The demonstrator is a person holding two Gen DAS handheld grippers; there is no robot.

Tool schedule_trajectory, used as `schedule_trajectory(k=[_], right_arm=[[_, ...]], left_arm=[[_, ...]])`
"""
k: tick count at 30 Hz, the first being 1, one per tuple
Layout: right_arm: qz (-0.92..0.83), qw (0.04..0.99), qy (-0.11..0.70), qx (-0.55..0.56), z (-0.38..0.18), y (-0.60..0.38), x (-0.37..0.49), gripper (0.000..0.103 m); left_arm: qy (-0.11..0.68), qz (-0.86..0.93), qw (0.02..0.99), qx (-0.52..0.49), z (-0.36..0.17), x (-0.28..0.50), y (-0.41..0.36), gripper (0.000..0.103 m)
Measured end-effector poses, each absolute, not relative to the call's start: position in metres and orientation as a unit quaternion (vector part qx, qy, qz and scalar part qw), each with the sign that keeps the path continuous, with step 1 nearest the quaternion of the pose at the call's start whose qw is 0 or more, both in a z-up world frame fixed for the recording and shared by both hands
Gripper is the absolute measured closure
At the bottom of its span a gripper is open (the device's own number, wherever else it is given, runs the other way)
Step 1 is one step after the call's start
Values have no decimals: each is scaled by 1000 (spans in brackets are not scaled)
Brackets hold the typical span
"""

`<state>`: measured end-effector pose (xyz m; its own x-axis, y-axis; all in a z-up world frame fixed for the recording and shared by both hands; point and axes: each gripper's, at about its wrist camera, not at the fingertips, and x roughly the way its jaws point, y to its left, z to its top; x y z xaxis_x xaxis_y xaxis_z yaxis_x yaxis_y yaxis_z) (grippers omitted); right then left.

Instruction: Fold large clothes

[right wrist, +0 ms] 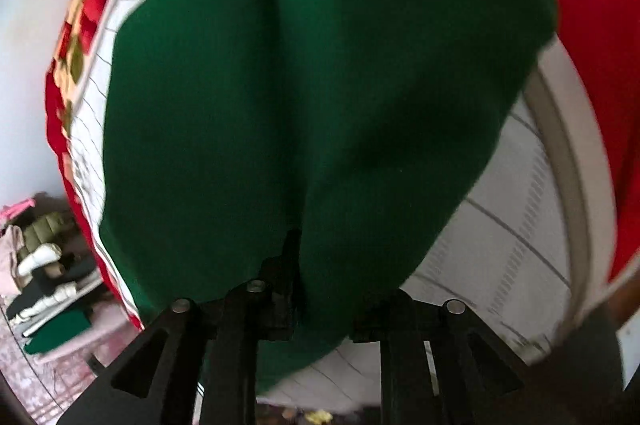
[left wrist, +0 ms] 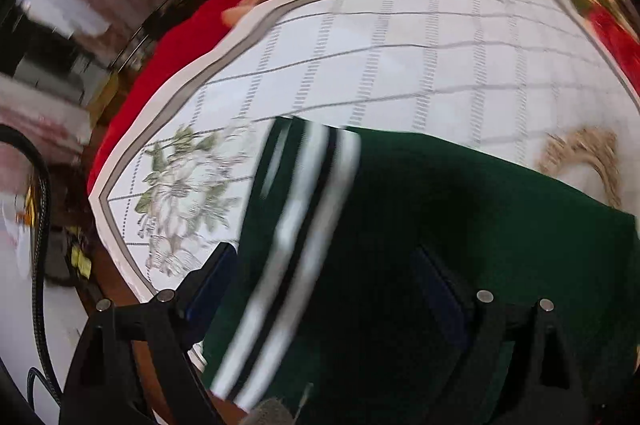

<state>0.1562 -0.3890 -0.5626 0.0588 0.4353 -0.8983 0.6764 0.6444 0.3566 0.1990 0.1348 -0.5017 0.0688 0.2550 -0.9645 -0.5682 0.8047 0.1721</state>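
Where the white checked cloth [left wrist: 420, 37] spreads over the red floral cover [left wrist: 168, 65], the two together fill most of both views, the red showing as a band from 9 to 1 o'clock around the white in the left wrist view. On that white cloth lies the dark green garment [left wrist: 460, 225], the largest loose thing in sight; it takes the lower half of the left view from 3 round to 6 o'clock, and in the right wrist view it fills the centre from 12 down to 6 o'clock as the same green garment [right wrist: 320, 97], with a soft crease running up its middle. A white and black striped band [left wrist: 304, 249] runs along its edge at about 7 o'clock in the left view, blurred by motion.

At 8 o'clock a printed flower motif [left wrist: 180, 201] marks the white cloth, just beside the striped band. At 3 o'clock a tan rope-like loop [left wrist: 584, 161] lies on the cloth, close to the green edge.

The left gripper [left wrist: 328, 289] stands wide apart, its blue-padded fingers [left wrist: 216, 281] on either side of the fabric, one over the cloth's edge and one over the green; they pinch nothing visible. The right gripper [right wrist: 320, 305] has green fabric passing between its dark fingers [right wrist: 284, 277] at 6 o'clock, but whether they clamp it cannot be told.

At 8 o'clock in the right view, a pile of folded clothes [right wrist: 44, 289] sits well apart, below the table's edge.
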Motion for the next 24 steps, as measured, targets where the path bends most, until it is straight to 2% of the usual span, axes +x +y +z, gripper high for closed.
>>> schedule_trajectory(k=[1, 2, 3, 7, 12, 18, 22, 24], right_arm=[[-100, 603, 679, 408, -557, -395, 150, 79], [-98, 609, 679, 398, -549, -400, 146, 70], [-99, 617, 684, 377, -539, -403, 144, 67], [-78, 656, 691, 294, -507, -413, 149, 67], [-2, 709, 671, 219, -471, -387, 189, 67], [57, 733, 648, 200, -511, -330, 299, 68], [31, 696, 696, 175, -568, -328, 325, 70], [24, 691, 700, 176, -562, -328, 332, 70]], left_arm=[[619, 273, 726, -120, -498, 201, 118, 13], [619, 262, 731, -119, -496, 205, 108, 13], [618, 247, 737, -116, -489, 212, 89, 13], [617, 200, 751, -122, -499, 241, 31, 13], [626, 188, 752, -88, -543, 293, -19, 13], [628, 204, 744, -103, -568, 320, -2, 12], [620, 220, 744, -116, -552, 305, 16, 13], [610, 230, 746, -140, -532, 284, 33, 13]])
